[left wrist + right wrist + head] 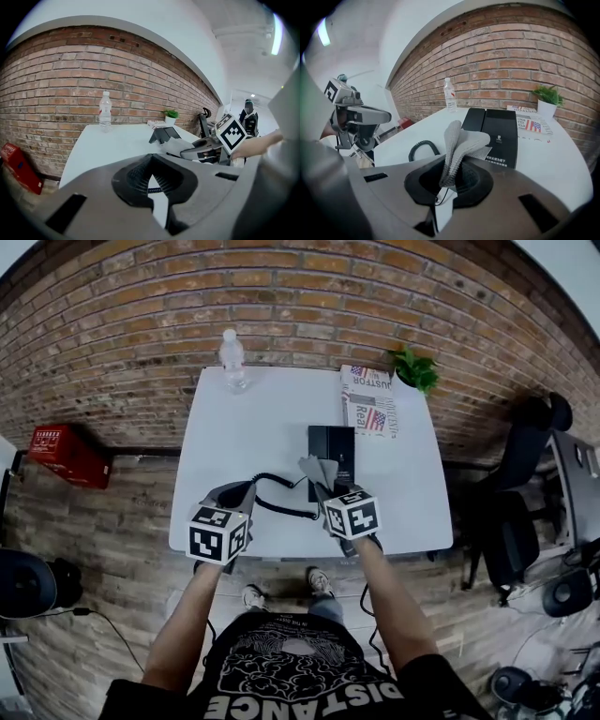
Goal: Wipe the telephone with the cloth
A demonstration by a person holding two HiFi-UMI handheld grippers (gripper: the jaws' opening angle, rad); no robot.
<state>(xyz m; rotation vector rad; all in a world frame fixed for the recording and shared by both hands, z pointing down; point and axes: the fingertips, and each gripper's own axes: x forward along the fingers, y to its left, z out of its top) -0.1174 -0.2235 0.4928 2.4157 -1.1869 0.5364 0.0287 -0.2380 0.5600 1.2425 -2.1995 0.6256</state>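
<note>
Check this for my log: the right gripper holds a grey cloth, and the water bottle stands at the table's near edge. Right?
No: the head view shows the water bottle at the table's far edge. The right gripper does hold the grey cloth.

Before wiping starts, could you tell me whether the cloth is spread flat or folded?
Folded: the cloth stands in upright folds, pinched by the right gripper in front of the telephone, not laid flat.
</note>
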